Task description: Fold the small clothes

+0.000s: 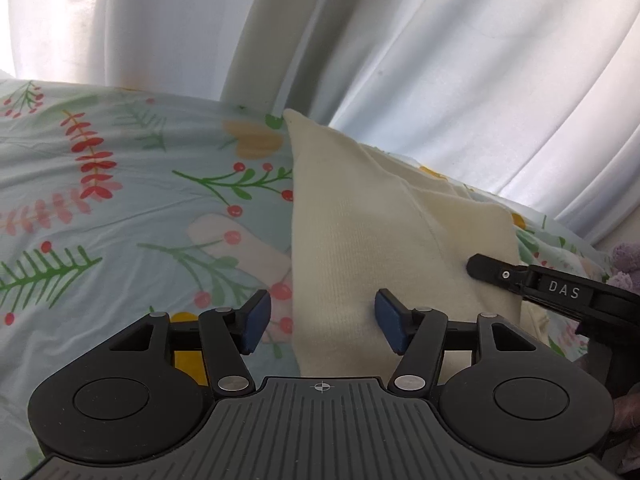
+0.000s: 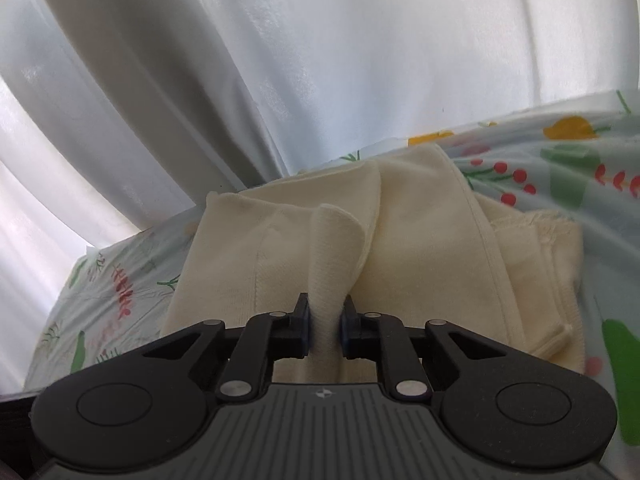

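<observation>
White curtains (image 1: 440, 60) hang behind the floral bedsheet (image 1: 100, 200) where your cream garment (image 1: 360, 220) lies, its long axis running away from you. Your right gripper (image 2: 325, 320) pinches a raised fold; your left gripper (image 1: 322, 320), tilted downward, stands open straddling the near left edge, probably not touching.

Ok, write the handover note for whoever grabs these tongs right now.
Left tongs: open, holding nothing, straddling the near left edge of the cream knit garment.
Right tongs: shut on a pinched fold of that garment, lifted into a ridge.
Garment lies on the floral bedsheet by the white curtain, with layers already overlapped, so it is partly folded.
Left to do: lay the held fold down, flatten it, finish the fold.
</observation>
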Tool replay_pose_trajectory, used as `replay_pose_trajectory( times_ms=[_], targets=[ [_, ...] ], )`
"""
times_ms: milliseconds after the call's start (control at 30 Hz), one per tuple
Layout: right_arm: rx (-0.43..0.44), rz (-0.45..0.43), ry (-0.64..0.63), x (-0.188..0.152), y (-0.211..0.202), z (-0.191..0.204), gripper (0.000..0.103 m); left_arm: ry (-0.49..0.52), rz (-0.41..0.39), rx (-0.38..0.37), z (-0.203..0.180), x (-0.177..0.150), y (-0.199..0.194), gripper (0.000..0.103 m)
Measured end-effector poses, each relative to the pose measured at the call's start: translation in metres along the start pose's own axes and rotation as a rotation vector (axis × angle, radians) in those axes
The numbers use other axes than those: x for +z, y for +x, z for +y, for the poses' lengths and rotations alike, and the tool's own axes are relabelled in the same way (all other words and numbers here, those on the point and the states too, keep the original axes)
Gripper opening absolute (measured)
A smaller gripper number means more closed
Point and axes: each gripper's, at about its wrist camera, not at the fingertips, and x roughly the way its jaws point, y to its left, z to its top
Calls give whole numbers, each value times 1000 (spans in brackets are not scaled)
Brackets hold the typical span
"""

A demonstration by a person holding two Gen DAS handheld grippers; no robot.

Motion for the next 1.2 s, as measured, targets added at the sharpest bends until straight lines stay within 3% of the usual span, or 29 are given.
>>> replay_pose_trajectory(
  times_ms=[100, 233, 467, 533, 700, 767, 833, 1000, 1200],
  targets=[
    [-54, -110, -85, 6, -27, 11, 13, 31, -37, 4, -5, 4, -8, 63],
    [-173, -196, -167, 12, -45, 7, 13, 66, -2, -12, -16, 4, 1, 63],
    [-343, -151, -147, -1, -41, -30, 13, 110, 37, -58, -31, -5, 9, 64],
    [-350, -108, -119, -7, -34, -43, 14, 120, 46, -54, -33, -7, 10, 64],
    [-298, -94, -2, -5, -55, -56, 25, 146, 79, -44, -31, -14, 1, 64],
    [-237, -122, 51, -10, -76, -61, 45, 163, 86, -48, -29, -22, -7, 64],
    [-160, -131, 126, -22, -96, -69, 52, 185, 97, -53, -29, -32, -15, 64],
    [-43, -71, 316, -58, -118, -87, 52, 241, 144, -73, -42, -55, -19, 64],
    [138, -15, 499, -80, -100, -92, 48, 258, 155, -42, -62, -58, -2, 64]
  ],
)
